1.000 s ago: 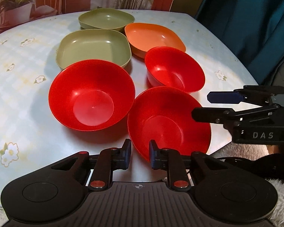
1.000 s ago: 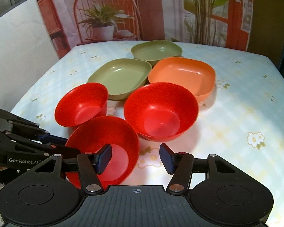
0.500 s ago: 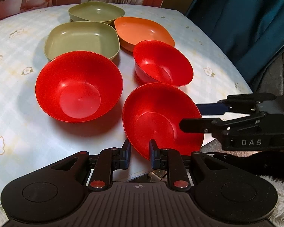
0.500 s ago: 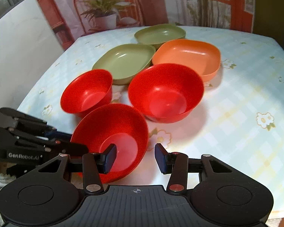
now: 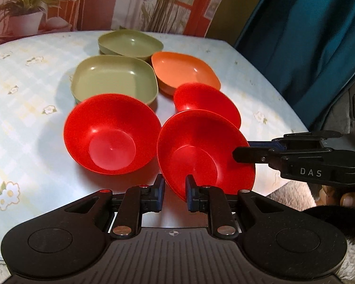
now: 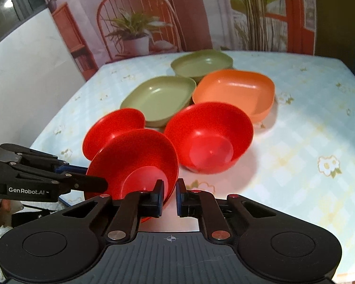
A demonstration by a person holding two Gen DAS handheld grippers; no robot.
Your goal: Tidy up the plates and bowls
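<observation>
Near red bowl (image 5: 206, 151): tilting at the table (image 5: 30, 123) front edge, left gripper (image 5: 175, 193) and right gripper (image 6: 170, 197) jaws both clamping its rim. Other bowls and plates sitting behind.

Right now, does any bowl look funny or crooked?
Yes. The nearest red bowl is tipped up on its side, not flat like the other red bowl beside it. The left claw and right claw both pinch its rim, near the table's edge.
</observation>
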